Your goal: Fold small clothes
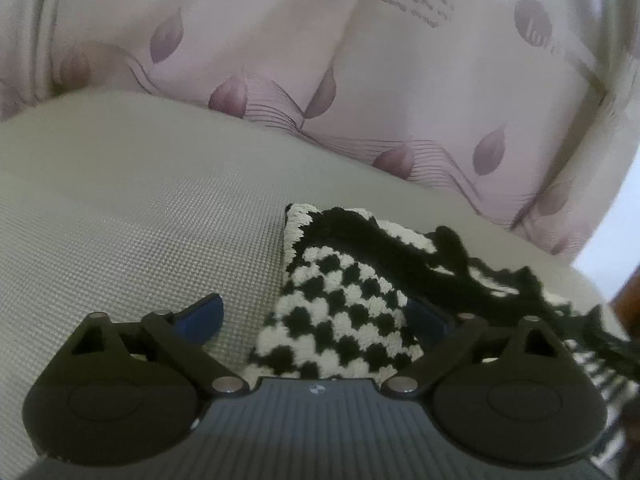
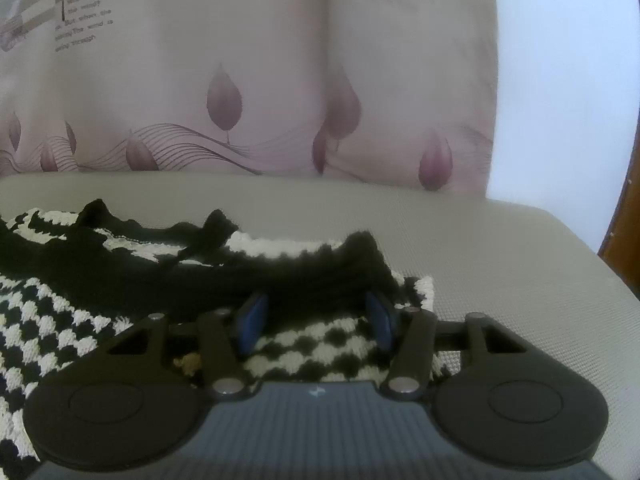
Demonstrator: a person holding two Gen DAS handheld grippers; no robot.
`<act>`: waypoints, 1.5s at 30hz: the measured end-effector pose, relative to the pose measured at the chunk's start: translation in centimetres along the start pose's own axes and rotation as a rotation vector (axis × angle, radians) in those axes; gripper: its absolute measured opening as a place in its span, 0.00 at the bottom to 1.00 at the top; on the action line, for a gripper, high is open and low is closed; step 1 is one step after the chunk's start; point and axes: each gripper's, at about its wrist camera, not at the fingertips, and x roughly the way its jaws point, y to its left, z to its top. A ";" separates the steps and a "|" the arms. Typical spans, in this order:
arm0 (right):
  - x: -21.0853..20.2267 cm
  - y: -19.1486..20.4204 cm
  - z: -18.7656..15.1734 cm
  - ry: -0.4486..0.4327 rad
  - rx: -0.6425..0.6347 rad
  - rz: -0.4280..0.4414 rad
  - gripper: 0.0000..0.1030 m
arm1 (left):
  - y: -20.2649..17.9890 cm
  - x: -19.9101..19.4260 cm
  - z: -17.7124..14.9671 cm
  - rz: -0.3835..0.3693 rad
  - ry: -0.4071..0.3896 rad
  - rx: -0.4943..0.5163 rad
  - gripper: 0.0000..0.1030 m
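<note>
A black-and-white checkered knitted garment point(image 1: 340, 312) with a black scalloped trim lies on a grey textured cushion point(image 1: 140, 220). My left gripper point(image 1: 316, 316) is open, low over the garment's left edge; its left blue pad point(image 1: 204, 316) is over bare cushion, its right pad point(image 1: 424, 316) partly hidden by the knit. In the right wrist view the garment point(image 2: 320, 344) lies under my right gripper point(image 2: 316, 320), which is open with both blue pads point(image 2: 252, 320) astride the garment's right end, just before the black trim point(image 2: 312, 276).
A pink curtain with purple leaf print point(image 1: 320, 80) hangs right behind the cushion point(image 2: 500, 260). A white wall point(image 2: 560, 80) and a brown wooden edge point(image 2: 620, 220) are at the far right.
</note>
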 end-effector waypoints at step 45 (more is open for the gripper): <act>-1.9 -1.1 0.5 -0.104 0.094 0.044 0.83 | 4.9 4.7 3.7 -0.493 0.201 0.130 0.41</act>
